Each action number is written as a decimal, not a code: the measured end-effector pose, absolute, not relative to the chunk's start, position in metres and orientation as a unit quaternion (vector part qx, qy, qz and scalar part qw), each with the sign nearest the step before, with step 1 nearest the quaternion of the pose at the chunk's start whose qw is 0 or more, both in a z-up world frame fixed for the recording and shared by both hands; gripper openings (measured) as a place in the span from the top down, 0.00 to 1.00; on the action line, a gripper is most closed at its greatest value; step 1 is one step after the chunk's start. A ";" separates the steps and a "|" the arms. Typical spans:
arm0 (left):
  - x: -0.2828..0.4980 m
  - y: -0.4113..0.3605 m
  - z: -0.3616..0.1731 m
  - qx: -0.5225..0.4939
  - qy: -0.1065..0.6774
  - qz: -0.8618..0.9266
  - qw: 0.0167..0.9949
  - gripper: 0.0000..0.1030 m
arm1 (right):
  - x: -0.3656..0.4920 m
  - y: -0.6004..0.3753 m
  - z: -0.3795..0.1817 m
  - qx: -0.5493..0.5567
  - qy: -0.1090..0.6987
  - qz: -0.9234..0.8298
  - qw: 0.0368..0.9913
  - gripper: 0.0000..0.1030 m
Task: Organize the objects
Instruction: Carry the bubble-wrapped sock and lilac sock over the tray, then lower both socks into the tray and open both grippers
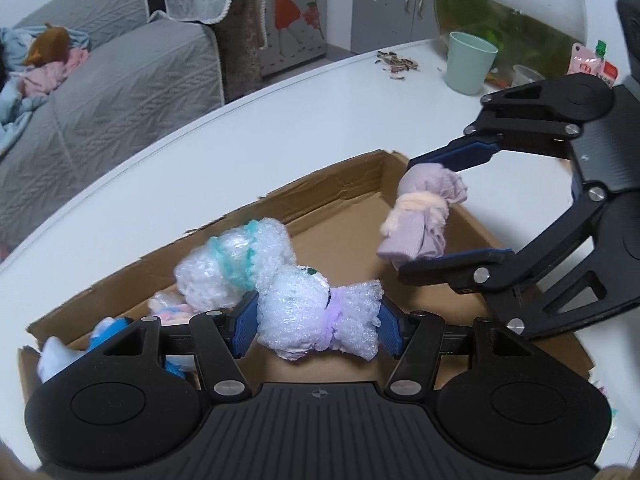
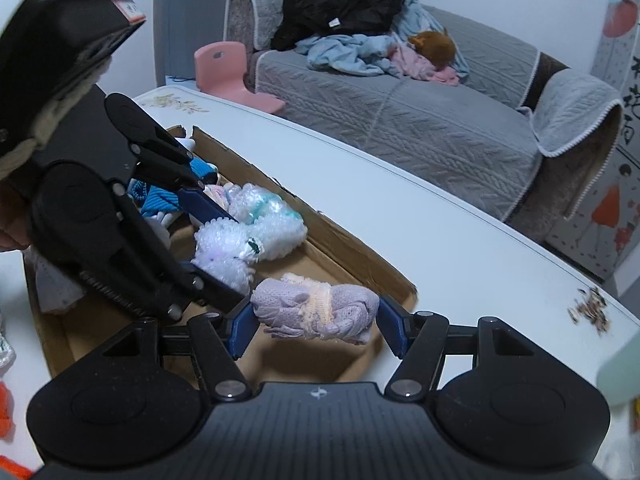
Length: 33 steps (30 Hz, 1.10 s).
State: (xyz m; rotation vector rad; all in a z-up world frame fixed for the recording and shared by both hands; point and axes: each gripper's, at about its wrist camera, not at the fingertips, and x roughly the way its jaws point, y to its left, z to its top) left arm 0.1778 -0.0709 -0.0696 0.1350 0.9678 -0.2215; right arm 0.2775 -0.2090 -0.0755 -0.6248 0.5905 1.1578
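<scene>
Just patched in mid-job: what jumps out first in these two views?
Both tools are loaded over the cardboard box: the left tool clamps a white fuzzy bundle, and the right tool clamps a lilac sock roll. More fuzzy rolls, one with a teal band, already lie in the box. At the table's far end a fishbowl stands behind a green cup.

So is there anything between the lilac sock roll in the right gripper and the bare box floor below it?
Nothing visible. The lilac sock roll hangs over bare floor of the cardboard box, apart from the white bundle further in.
</scene>
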 end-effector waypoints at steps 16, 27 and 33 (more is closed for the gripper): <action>0.191 -0.062 -0.078 0.046 0.474 -0.120 0.871 0.36 | 0.295 -0.204 -0.081 -0.304 0.247 0.569 0.723 0.42; 0.196 -0.056 -0.084 0.008 0.484 -0.106 0.869 0.36 | 0.288 -0.191 -0.095 -0.328 0.261 0.563 0.712 0.41; 0.193 -0.056 -0.083 0.011 0.485 -0.094 0.870 0.35 | 0.285 -0.189 -0.099 -0.340 0.264 0.552 0.714 0.41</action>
